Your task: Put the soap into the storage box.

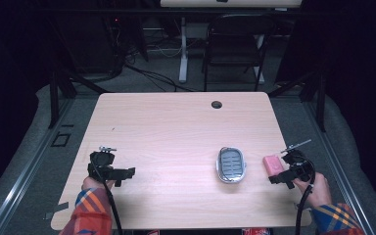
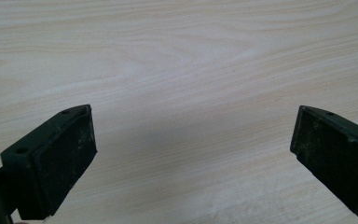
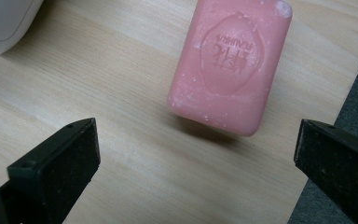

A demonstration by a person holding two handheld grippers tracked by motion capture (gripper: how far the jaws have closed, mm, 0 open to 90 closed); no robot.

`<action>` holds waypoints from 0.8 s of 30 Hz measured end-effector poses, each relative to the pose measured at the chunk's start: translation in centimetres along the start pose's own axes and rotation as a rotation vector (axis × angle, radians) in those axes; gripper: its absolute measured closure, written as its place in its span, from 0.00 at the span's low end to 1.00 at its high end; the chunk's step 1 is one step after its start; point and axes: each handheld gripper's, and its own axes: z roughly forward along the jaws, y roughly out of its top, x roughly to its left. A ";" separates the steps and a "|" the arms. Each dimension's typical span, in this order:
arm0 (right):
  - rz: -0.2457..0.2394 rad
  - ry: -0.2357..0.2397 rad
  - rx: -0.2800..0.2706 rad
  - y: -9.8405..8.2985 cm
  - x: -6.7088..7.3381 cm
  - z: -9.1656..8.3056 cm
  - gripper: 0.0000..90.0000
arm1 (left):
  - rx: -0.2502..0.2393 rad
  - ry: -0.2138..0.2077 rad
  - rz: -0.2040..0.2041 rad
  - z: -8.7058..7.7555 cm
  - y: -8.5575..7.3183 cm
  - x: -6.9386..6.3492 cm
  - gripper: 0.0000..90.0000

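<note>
A pink bar of soap (image 1: 272, 163) lies flat near the table's right edge; in the right gripper view the soap (image 3: 230, 65) shows an embossed stamp on top. My right gripper (image 1: 285, 172) hovers just behind it, open, and its jaws stand wide apart short of the soap (image 3: 196, 149). A white soap dish (image 1: 231, 164) with a grey ribbed insert sits left of the soap; its rim (image 3: 2, 23) shows at the top left of the right gripper view. My left gripper (image 1: 108, 165) rests over bare wood at the table's left, open and holding nothing (image 2: 193, 140).
The light wooden table (image 1: 176, 132) has a cable hole (image 1: 217, 105) near its far edge. A black folding chair (image 1: 234, 46) and a white desk leg stand beyond it. Grey floor lies past the table's right edge (image 3: 354, 93).
</note>
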 end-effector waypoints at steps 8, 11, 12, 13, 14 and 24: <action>0.000 -0.003 0.008 0.0 0.1 0.1 0.00 | -0.003 0.000 -0.002 0.0 0.0 0.0 0.00; -0.001 -0.004 0.009 0.1 0.2 0.1 0.00 | -0.003 0.000 0.000 0.0 0.0 0.0 0.00; -0.003 -0.004 0.010 0.1 0.2 0.1 0.00 | -0.002 -0.001 -0.002 0.0 0.0 0.0 0.00; -0.005 -0.005 0.007 0.1 0.1 0.2 0.00 | -0.002 -0.001 -0.002 0.0 0.0 0.0 0.00; -0.007 -0.012 0.010 0.1 0.1 0.2 0.00 | 0.000 -0.001 -0.002 0.0 0.0 0.0 0.00; 0.021 -0.026 -0.010 0.3 0.2 0.3 0.01 | 0.005 -0.004 0.003 0.1 0.1 -0.1 0.00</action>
